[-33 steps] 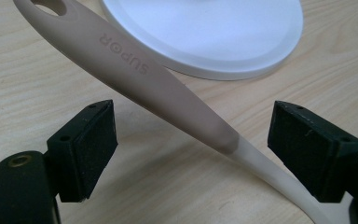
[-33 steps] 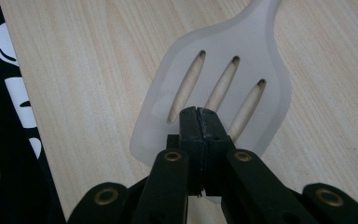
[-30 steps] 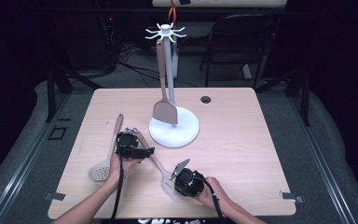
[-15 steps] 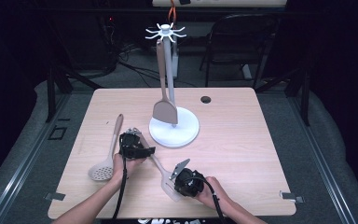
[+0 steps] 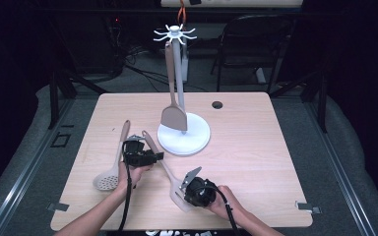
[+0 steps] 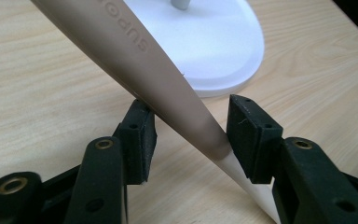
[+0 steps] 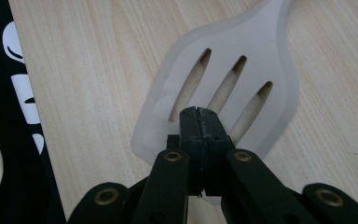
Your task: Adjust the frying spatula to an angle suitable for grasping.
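A slotted turner (image 5: 166, 169) lies on the table with its tan handle (image 6: 168, 88) running diagonally between my left gripper's (image 5: 158, 156) jaws. Those jaws have just been closing. The right pad (image 6: 249, 135) sits against the handle and a gap remains beside the left pad (image 6: 140, 135). My right gripper (image 5: 184, 195) is shut, with its joined tips (image 7: 198, 123) over the turner's pale slotted head (image 7: 242, 56). The head lies flat under the jaws, not between them. Whether the tips touch it I cannot tell.
A white stand (image 5: 183, 140) with a hook crown rises mid-table, and a tan spatula (image 5: 173, 118) hangs from it. A perforated skimmer (image 5: 107, 181) lies left of my left hand. A cable hole (image 5: 217, 104) is near the far edge, and a chair (image 5: 256, 39) stands behind the table (image 5: 266, 157).
The left gripper's jaws have narrowed around the turner's handle. Both hands, the turner and the other utensils stay where they were.
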Demonstrator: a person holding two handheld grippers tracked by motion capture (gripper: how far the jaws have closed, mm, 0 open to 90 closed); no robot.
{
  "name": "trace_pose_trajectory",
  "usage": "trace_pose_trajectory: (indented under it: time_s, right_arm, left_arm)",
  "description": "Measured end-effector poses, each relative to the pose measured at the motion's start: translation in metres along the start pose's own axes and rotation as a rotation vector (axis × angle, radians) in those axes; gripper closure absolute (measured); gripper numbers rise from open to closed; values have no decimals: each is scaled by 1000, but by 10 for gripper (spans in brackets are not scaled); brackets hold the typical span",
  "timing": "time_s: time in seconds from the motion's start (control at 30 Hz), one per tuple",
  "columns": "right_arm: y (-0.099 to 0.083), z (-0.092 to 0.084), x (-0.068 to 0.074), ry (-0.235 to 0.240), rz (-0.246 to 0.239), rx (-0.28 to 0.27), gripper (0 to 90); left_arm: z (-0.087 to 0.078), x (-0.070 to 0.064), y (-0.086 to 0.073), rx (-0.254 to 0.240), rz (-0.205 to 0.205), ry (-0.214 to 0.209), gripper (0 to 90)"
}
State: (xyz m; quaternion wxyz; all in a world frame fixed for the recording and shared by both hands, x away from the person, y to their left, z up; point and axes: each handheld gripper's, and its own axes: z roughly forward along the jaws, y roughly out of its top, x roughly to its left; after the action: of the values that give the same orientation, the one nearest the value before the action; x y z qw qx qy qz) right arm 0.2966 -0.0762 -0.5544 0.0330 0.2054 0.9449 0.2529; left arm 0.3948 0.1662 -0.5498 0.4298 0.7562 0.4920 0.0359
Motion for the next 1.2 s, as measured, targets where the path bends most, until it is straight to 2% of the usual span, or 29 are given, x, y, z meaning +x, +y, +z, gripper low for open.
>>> trace_pose_trajectory:
  time_s: [0.1, 0.3, 0.33, 0.37, 0.4, 0.57, 0.6, 0.67, 0.7, 0.8, 1.0, 1.07, 1.2]
  right_arm:
    - [0, 0, 0, 3, -3, -2, 900]
    - [0, -2, -1, 16, 2, -8, 885]
    - [0, -3, -2, 29, 7, -8, 826]
    - [1, -4, -3, 53, 5, 9, 796]
    - [1, -4, -3, 64, 22, -6, 789]
    - [4, -12, -5, 32, 29, -43, 713]
    - [5, -14, -5, 35, 47, -74, 696]
    - [6, -19, -6, 8, 70, -102, 676]
    - [7, -21, -8, -6, 67, -104, 670]
    - [8, -23, -11, -36, 99, -130, 659]
    - [14, -27, -18, -56, 132, -146, 625]
    - [18, -30, -19, -72, 134, -166, 619]
    - [27, -32, -23, -82, 169, -216, 615]
  left_arm:
    - [-3, -1, 0, -22, -8, -25, 558]
    - [-11, -7, 3, -56, 9, -57, 591]
    - [-12, -8, 3, -62, 16, -61, 596]
    - [-14, -9, 4, -68, 20, -63, 601]
    - [-15, -11, 4, -78, 22, -67, 606]
    - [-23, -20, 5, -116, 33, -80, 630]
    - [-24, -21, 5, -122, 36, -81, 635]
    - [-27, -25, 5, -133, 57, -81, 639]
    - [-28, -26, 6, -137, 68, -82, 641]
    - [-31, -31, 6, -152, 81, -82, 648]
    - [-37, -42, 8, -182, 98, -92, 666]
    - [-39, -46, 8, -191, 112, -91, 671]
    - [-41, -52, 9, -201, 121, -98, 681]
